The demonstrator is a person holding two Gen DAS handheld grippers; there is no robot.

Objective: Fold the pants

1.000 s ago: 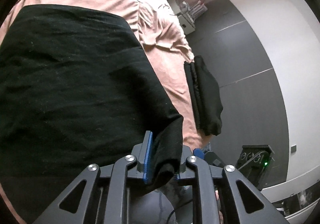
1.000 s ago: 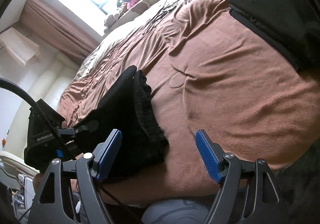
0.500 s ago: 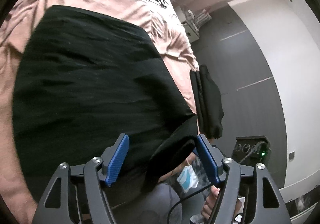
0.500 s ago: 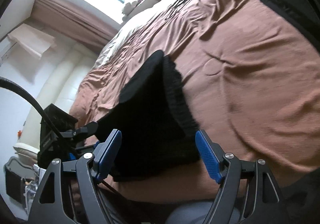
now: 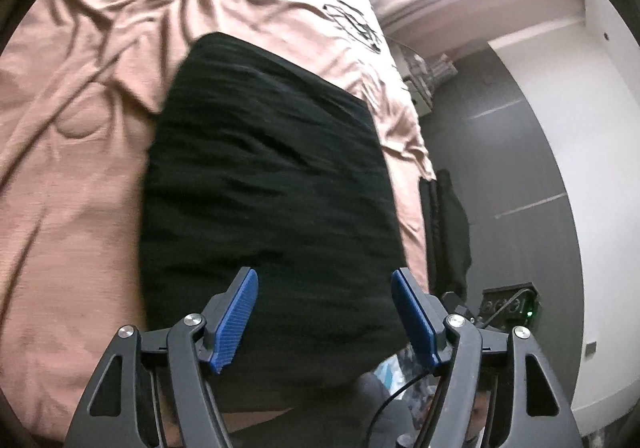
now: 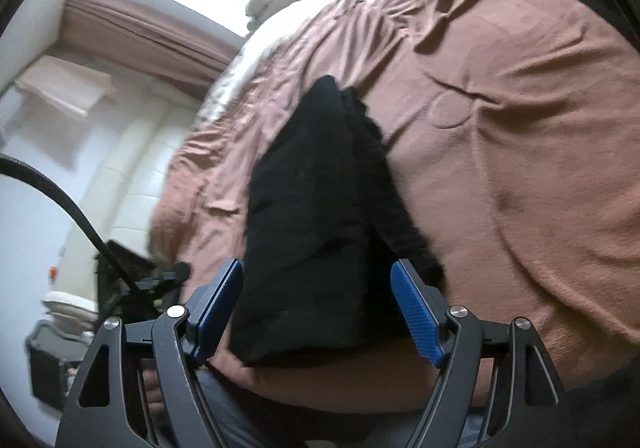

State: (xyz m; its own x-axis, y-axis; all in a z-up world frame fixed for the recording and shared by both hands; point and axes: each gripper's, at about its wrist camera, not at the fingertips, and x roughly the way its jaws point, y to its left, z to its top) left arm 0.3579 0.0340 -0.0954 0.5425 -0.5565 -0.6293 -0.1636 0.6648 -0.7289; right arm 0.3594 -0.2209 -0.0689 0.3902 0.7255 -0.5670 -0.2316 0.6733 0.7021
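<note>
The black pants lie folded into a flat block on the brown bedspread. My left gripper is open and empty, its blue pads on either side of the block's near edge, above it. In the right wrist view the same folded pants lie near the bed's front edge, with the ribbed waistband along the right side. My right gripper is open and empty, its pads straddling the near end of the pants.
A second folded black garment hangs at the bed's right edge. Dark cables lie on the far bedspread. A black box with a green light stands on the floor. A window and curtain are beyond the bed.
My left gripper has opened and let go of the pants corner, which now lies flat. Both grippers have drawn back a little, and the right gripper now centres on the pants.
</note>
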